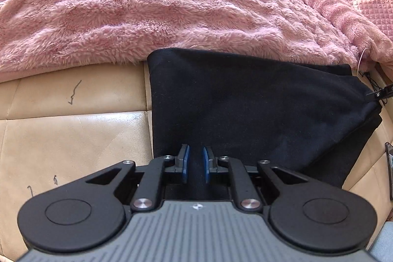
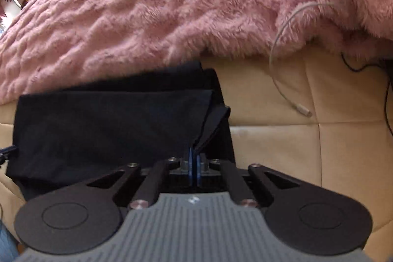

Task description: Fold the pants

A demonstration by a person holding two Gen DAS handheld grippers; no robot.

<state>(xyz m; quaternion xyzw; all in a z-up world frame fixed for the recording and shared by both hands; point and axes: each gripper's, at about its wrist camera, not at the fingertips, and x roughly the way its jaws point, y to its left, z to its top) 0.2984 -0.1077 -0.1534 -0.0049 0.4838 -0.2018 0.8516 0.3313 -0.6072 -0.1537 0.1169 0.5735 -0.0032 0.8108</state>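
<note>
- Left gripper [image 1: 196,161]: blue pads a narrow gap apart, black cloth running between them; looks like a pinch on the near edge of the pants [image 1: 245,109], tho whether the pads really press can't be told.
- Right gripper [image 2: 194,158]: pads shut tight, w/ a corner of the pants [image 2: 110,119] caught between the tips. Cloth rises from the tips in a taut diagonal fold, up and to the right.
- Pants: black, folded into a rough rectangle, lying flat on the beige cushioned surface [image 1: 73,134] straight ahead of both grippers. Far edge touches the pink fluffy blanket [image 1: 147,16], maybe slightly tucked under it.
- From left gripper: pants spread ahead and to the right; bare beige surface to the left. Right gripper's tip [image 1: 378,92] shows at the pants' far-right corner, gripping it.
- From right gripper: pants spread ahead and to the left; beige surface to the right.
- White cable [image 2: 282,70] loops ahead-right of the right gripper, from the blanket edge down onto the beige surface, clear of the pants.
- Dark thin cable [image 2: 356,68] further right, near the frame edge.
</note>
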